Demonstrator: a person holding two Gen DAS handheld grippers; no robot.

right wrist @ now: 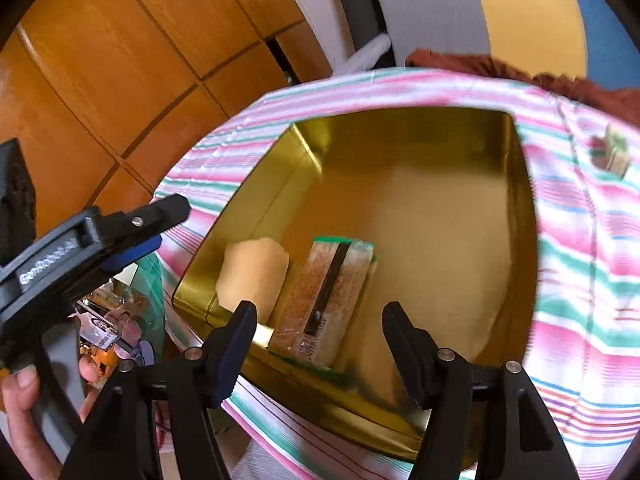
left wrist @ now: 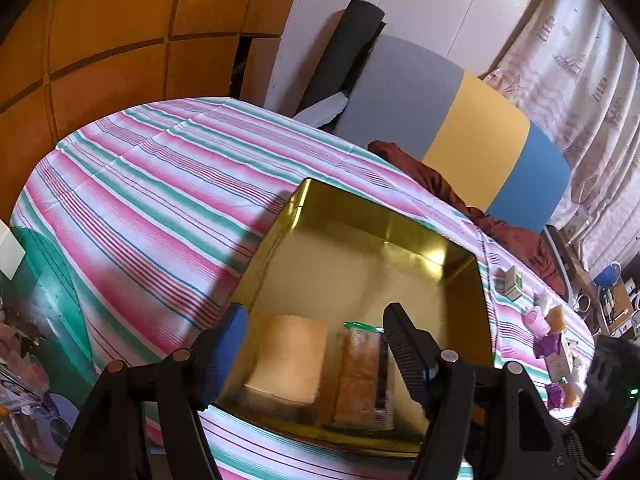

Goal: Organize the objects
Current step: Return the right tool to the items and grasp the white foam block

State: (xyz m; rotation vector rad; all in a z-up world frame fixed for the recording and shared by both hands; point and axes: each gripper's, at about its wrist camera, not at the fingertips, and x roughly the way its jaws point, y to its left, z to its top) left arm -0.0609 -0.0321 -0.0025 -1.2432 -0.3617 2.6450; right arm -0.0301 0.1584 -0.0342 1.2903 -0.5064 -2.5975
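Right wrist view: one striped tablecloth [right wrist: 580, 240], one gold tin [right wrist: 524, 216] on it. Tin holds two items: one wrapped cracker pack [right wrist: 324, 300], one pale block [right wrist: 252, 276] beside it. Right gripper [right wrist: 318, 354] released, empty. Left gripper [left wrist: 308, 356] released, empty.

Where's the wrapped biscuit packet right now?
The biscuit packet lies inside the gold tin, in its near left part, right beside the pale block.
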